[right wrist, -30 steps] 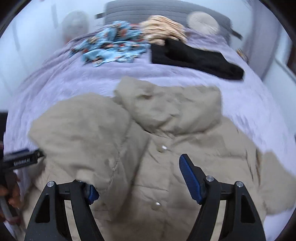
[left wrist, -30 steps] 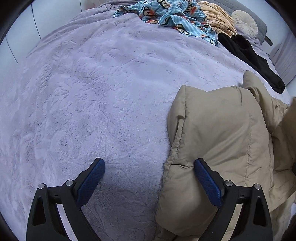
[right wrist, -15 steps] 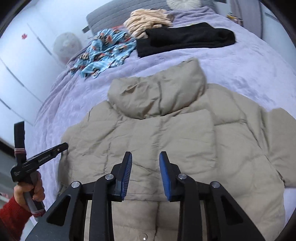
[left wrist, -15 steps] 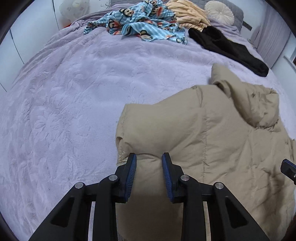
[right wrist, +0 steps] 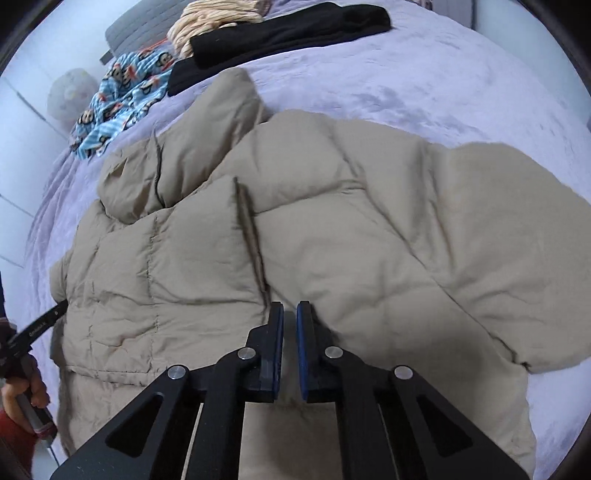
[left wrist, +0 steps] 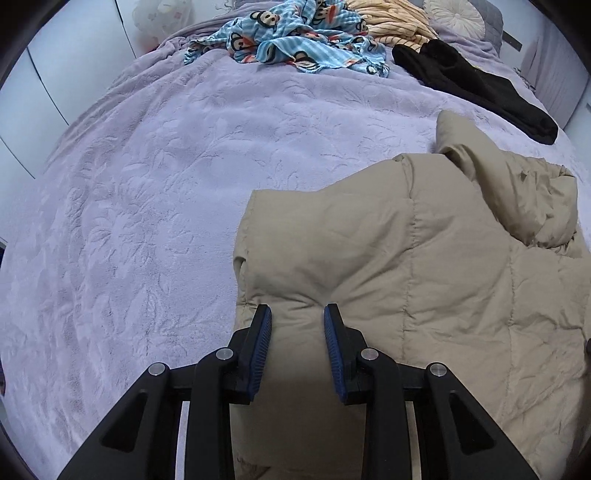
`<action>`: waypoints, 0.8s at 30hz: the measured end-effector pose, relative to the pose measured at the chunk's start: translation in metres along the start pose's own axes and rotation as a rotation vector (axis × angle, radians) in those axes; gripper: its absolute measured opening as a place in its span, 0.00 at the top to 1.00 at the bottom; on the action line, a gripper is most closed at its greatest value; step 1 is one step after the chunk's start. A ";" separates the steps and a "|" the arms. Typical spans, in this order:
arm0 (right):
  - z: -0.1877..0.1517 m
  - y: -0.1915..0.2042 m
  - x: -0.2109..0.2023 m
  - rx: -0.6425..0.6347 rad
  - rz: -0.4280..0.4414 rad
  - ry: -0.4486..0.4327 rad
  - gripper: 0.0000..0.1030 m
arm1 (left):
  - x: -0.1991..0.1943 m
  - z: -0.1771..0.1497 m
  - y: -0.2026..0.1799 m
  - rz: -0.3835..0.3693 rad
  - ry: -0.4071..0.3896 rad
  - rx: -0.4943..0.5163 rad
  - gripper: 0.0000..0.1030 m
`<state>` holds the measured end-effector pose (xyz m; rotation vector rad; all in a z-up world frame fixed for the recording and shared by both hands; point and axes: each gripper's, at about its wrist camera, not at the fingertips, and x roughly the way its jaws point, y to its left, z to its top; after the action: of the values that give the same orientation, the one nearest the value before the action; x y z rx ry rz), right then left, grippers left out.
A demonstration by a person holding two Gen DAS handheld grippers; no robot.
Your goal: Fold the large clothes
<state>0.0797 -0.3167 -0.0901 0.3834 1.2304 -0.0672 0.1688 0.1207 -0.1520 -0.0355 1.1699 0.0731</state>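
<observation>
A beige puffer jacket [left wrist: 424, 266] lies on the lilac bedspread [left wrist: 166, 184], its hood toward the headboard. My left gripper [left wrist: 297, 314] is shut on the jacket's folded left edge, with fabric bunched between the blue pads. In the right wrist view the jacket [right wrist: 332, 229] fills the middle, one sleeve spread to the right. My right gripper [right wrist: 290, 308] is nearly closed over the jacket's middle near a fold line; whether fabric is pinched between its pads is unclear. The left gripper's tip [right wrist: 40, 325] shows at the jacket's left edge.
Near the headboard lie a blue monkey-print garment [left wrist: 295, 40], a striped cream garment [left wrist: 391, 22] and a black garment [left wrist: 472, 81]. A round cushion [left wrist: 454, 14] sits at the back. White wardrobe doors [left wrist: 55, 74] stand to the left.
Both grippers went from wide open to closed. The left one closed on the jacket's left edge. The right one moved right over the jacket's middle and narrowed further.
</observation>
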 end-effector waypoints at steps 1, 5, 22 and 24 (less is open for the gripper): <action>-0.002 -0.009 -0.007 0.020 0.018 -0.001 0.90 | -0.008 -0.002 -0.002 -0.010 -0.005 0.000 0.69; -0.023 -0.037 -0.028 0.094 0.104 0.023 0.89 | -0.039 -0.014 -0.028 -0.049 -0.022 0.046 0.69; -0.072 -0.142 -0.075 0.425 0.187 -0.006 0.23 | -0.093 -0.073 -0.195 -0.227 -0.003 0.307 0.10; -0.074 -0.156 -0.080 0.462 0.190 -0.023 0.22 | -0.089 -0.076 -0.208 -0.230 0.021 0.318 0.10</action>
<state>-0.0546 -0.4510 -0.0753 0.8965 1.1448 -0.1936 0.0803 -0.0953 -0.1018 0.1102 1.1795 -0.3166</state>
